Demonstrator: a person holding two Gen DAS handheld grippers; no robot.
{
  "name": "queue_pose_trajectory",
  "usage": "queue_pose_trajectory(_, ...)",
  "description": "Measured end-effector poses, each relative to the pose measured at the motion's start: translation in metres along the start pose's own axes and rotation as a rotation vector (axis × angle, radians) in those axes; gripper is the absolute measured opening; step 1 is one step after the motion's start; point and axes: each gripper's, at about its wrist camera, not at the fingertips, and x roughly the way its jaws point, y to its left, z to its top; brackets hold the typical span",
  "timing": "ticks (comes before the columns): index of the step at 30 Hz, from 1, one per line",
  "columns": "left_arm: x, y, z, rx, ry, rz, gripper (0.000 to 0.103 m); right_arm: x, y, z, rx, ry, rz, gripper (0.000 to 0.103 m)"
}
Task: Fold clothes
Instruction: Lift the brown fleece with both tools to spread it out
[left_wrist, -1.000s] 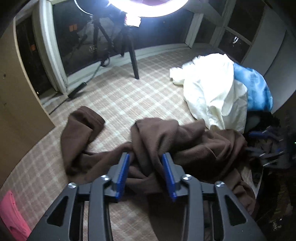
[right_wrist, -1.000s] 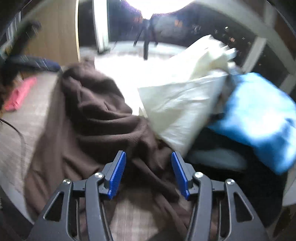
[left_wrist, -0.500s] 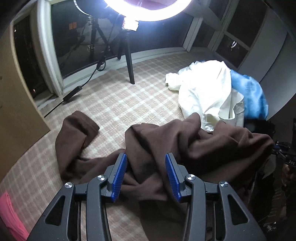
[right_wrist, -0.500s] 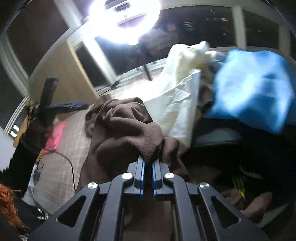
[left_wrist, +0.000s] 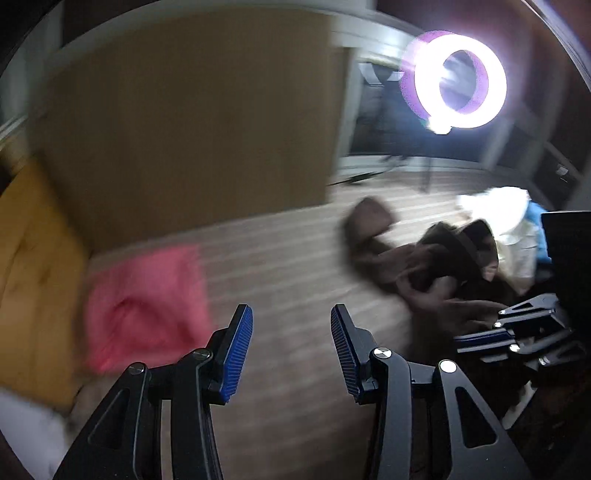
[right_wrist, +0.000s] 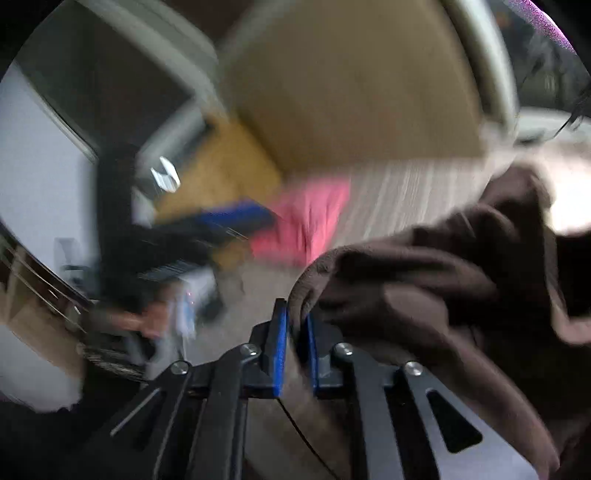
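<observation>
Two views, both smeared by motion. Left wrist first: my left gripper (left_wrist: 291, 343) stands with its blue pads apart and nothing between them, only the pale plaid floor covering (left_wrist: 288, 266) beyond. A pink cloth (left_wrist: 144, 306) lies near left on that covering, beside a mustard cushion (left_wrist: 26, 277). The brown garment (left_wrist: 432, 266) lies crumpled far right, its near end drawn to my right gripper (left_wrist: 465, 341) at the right edge. Behind it sit a white cloth (left_wrist: 506, 218) and a sliver of blue cloth (left_wrist: 535, 221); a ring light (left_wrist: 461, 81) glares above.

Right wrist: my right gripper (right_wrist: 295, 325) has its pads narrow, pinching a fold of the brown garment (right_wrist: 443, 280), the jaws easing open a little. The rest of the garment hangs bunched to the right. The pink cloth (right_wrist: 310, 218) shows far, left of centre, with the left gripper (right_wrist: 232, 218) a blur at left.
</observation>
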Motion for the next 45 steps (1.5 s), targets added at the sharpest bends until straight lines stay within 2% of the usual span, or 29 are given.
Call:
queue_pose_trajectory(1,-0.002,0.014,-0.012,-0.019,0.016,0.003,0.042,0.007,0.002,-0.002,0.012,0.031,0.002,0.013)
queue_pose_trajectory(3,0.001,0.027,-0.032,-0.034,0.049,0.002,0.042,0.000,-0.002,-0.011,0.047,0.021,0.019,0.022)
queue_pose_trajectory(4,0.005,0.027,-0.038,-0.037,0.060,-0.008,0.042,-0.010,-0.008,-0.014,0.069,0.018,0.027,0.033)
queue_pose_trajectory(6,0.019,0.018,-0.051,-0.044,0.089,-0.070,0.042,-0.041,-0.020,-0.022,0.074,-0.021,0.038,0.036)
queue_pose_trajectory(8,0.037,0.002,-0.064,-0.050,0.128,-0.144,0.042,-0.072,-0.036,-0.025,0.025,-0.082,-0.070,0.036)
queue_pose_trajectory(10,0.056,-0.021,-0.070,-0.069,0.161,-0.190,0.042,-0.102,-0.058,-0.028,-0.049,-0.114,-0.285,0.040)
queue_pose_trajectory(11,0.066,-0.034,-0.073,-0.083,0.179,-0.211,0.042,-0.109,-0.068,-0.025,-0.073,-0.112,-0.350,0.046)
queue_pose_trajectory(13,0.083,-0.054,-0.076,-0.118,0.192,-0.226,0.042,-0.113,-0.095,-0.015,-0.153,-0.088,-0.479,0.049)
queue_pose_trajectory(14,0.092,-0.065,-0.076,-0.124,0.196,-0.203,0.043,-0.113,-0.108,-0.009,-0.197,-0.070,-0.534,0.049)
queue_pose_trajectory(17,0.118,-0.073,-0.075,-0.162,0.221,-0.090,0.048,-0.086,-0.148,0.017,-0.354,0.050,-0.607,0.050)
queue_pose_trajectory(19,0.135,-0.072,-0.074,-0.203,0.238,-0.024,0.048,-0.068,-0.178,0.033,-0.412,0.119,-0.598,0.050)
queue_pose_trajectory(21,0.146,-0.066,-0.074,-0.246,0.259,0.010,0.048,-0.048,-0.200,0.048,-0.451,0.177,-0.555,0.050)
queue_pose_trajectory(23,0.156,-0.061,-0.074,-0.288,0.275,0.020,0.048,-0.027,-0.217,0.059,-0.497,0.234,-0.515,0.051)
queue_pose_trajectory(26,0.169,-0.066,-0.073,-0.287,0.300,0.025,0.046,-0.006,-0.237,0.063,-0.516,0.295,-0.483,0.055)
queue_pose_trajectory(28,0.174,-0.074,-0.071,-0.268,0.304,0.010,0.035,-0.002,-0.245,0.062,-0.511,0.315,-0.445,0.055)
queue_pose_trajectory(29,0.175,-0.077,-0.069,-0.266,0.301,-0.003,0.018,-0.002,-0.245,0.060,-0.514,0.305,-0.422,0.055)
queue_pose_trajectory(30,0.176,-0.079,-0.068,-0.265,0.298,-0.015,0.011,-0.002,-0.244,0.059,-0.517,0.293,-0.400,0.050)
queue_pose_trajectory(31,0.176,-0.081,-0.067,-0.265,0.293,-0.028,0.010,-0.006,-0.241,0.057,-0.519,0.280,-0.381,0.022)
queue_pose_trajectory(32,0.171,-0.081,-0.065,-0.274,0.275,-0.036,0.007,-0.011,-0.239,0.057,-0.514,0.262,-0.373,0.001)
queue_pose_trajectory(34,0.159,-0.081,-0.061,-0.291,0.237,-0.053,0.006,-0.028,-0.229,0.059,-0.499,0.189,-0.383,0.001)
queue_pose_trajectory(37,0.128,-0.078,-0.050,-0.294,0.164,-0.088,0.006,-0.078,-0.207,0.069,-0.474,0.016,-0.344,0.001)
queue_pose_trajectory(39,0.106,-0.078,-0.041,-0.250,0.124,-0.099,0.006,-0.116,-0.192,0.077,-0.448,-0.069,-0.301,0.001)
queue_pose_trajectory(40,0.098,-0.078,-0.038,-0.229,0.110,-0.096,0.006,-0.123,-0.189,0.077,-0.444,-0.061,-0.288,0.001)
queue_pose_trajectory(42,0.084,-0.077,-0.036,-0.203,0.089,-0.112,0.006,-0.125,-0.180,0.069,-0.482,0.000,-0.317,0.016)
queue_pose_trajectory(43,0.081,-0.078,-0.036,-0.199,0.084,-0.128,0.006,-0.119,-0.177,0.061,-0.514,0.026,-0.376,0.039)
queue_pose_trajectory(44,0.078,-0.078,-0.037,-0.194,0.079,-0.142,0.006,-0.112,-0.174,0.052,-0.546,0.039,-0.429,0.049)
queue_pose_trajectory(45,0.079,-0.078,-0.040,-0.184,0.083,-0.141,0.006,-0.102,-0.170,0.043,-0.580,0.053,-0.441,0.049)
